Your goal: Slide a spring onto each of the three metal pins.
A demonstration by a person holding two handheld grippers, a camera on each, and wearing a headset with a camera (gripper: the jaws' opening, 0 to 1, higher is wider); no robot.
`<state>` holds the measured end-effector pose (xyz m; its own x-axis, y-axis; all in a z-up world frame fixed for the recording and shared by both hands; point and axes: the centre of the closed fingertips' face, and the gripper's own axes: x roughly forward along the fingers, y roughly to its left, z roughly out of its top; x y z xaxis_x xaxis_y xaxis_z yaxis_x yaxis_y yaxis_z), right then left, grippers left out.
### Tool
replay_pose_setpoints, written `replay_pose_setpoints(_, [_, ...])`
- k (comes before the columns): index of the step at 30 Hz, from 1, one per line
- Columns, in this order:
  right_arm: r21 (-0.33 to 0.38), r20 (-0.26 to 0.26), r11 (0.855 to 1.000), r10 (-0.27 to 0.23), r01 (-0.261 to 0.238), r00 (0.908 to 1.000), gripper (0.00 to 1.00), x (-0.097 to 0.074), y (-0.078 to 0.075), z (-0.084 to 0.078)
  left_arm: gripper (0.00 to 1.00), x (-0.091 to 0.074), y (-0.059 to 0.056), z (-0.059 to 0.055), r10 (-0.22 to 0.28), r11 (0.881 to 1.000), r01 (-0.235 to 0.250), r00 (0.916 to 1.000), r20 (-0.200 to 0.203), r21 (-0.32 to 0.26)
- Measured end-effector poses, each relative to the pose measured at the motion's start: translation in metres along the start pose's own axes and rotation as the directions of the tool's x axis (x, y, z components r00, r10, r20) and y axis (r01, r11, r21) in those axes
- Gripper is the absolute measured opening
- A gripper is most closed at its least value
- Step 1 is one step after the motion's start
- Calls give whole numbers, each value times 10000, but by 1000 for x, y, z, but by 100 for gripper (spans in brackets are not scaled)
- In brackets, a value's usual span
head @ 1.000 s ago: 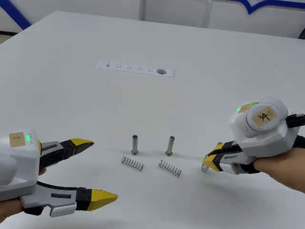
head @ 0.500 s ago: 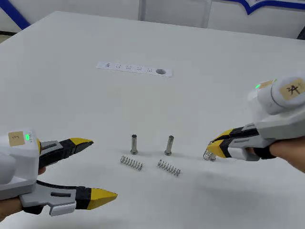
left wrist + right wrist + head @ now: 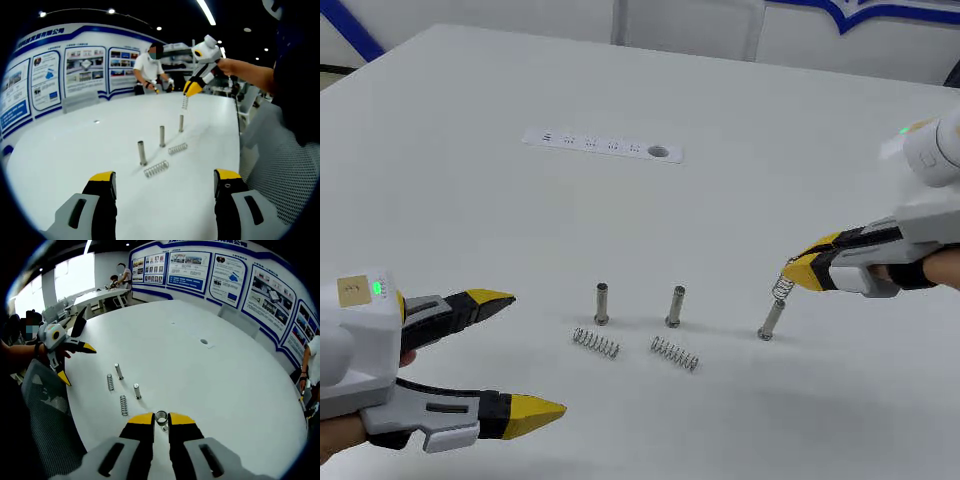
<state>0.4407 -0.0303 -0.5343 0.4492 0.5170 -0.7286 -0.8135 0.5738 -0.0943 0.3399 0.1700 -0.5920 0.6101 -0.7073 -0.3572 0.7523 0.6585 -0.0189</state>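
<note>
Head view, starting at our left: the left gripper (image 3: 535,352) hovers low over the surface (image 3: 470,200), its jaws spread wide and empty, well apart from the work. Next stand two bare pins, the left pin (image 3: 602,303) and the middle pin (image 3: 676,305). Each has a spring lying just in front of it, the first loose spring (image 3: 597,342) and the second loose spring (image 3: 675,352). Further right is the third pin (image 3: 771,319), which looks to lean rightward. Right at its tip hangs the held spring (image 3: 783,287), pinched near its upper end in the nearly closed jaws of the right gripper (image 3: 798,272). We cannot tell whether coil and tip touch.

We judge the step to be threading this spring. In the right gripper view we look almost straight down the coil's bore, with the pin just below it. We should centre that bore over the tip and match the coil's axis to the pin's lean before lowering gently. We should keep the pinch light so the coils don't crush, and let go only once several turns are over the pin. A sideways nudge could topple the pin.
</note>
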Motion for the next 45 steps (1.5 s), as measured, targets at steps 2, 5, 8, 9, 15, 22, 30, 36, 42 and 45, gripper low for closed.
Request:
replay_pose_setpoints(2, [43,-47,10000,-84,84,10000,11,2,-3,-1,81,0,0,0,11,10000,-11,10000,2,-6])
replay_pose_setpoints(5, [133,-211,9998,-157,160,9997,11,5,-8,-5,81,-1,1,-1,31,10000,-31,10000,13,-33])
replay_pose_setpoints(8, [249,-297,9996,-131,138,9995,11,10,-10,-9,81,-1,1,-2,46,10000,-46,10000,13,-59])
replay_pose_setpoints(9, [260,-331,9996,-134,143,9994,11,11,-11,-10,82,-1,1,-2,45,10000,-45,10000,12,-64])
replay_pose_setpoints(15, [394,-366,9992,-13,27,9993,11,17,-11,-14,81,-1,1,-3,44,9999,-44,10000,-11,-94])
replay_pose_setpoints(22, [499,-369,9988,15,3,9993,11,21,-14,-17,81,-1,1,-5,56,9999,-57,10000,-58,-135])
replay_pose_setpoints(30, [557,-464,9984,85,-59,9989,11,27,-16,-24,81,0,-1,-7,46,9998,-48,9999,-126,-200])
replay_pose_setpoints(36, [591,-499,9982,125,-95,9987,11,32,-15,-27,81,-1,-1,-8,37,9998,-40,9998,-189,-205])
replay_pose_setpoints(42, [630,-607,9979,188,-149,9980,11,39,-13,-34,81,-1,-2,-7,5,9998,-9,9997,-246,-176])
replay_pose_setpoints(45, [650,-653,9977,215,-172,9976,11,42,-12,-36,81,-1,-2,-7,5,9999,-9,9997,-239,-165])
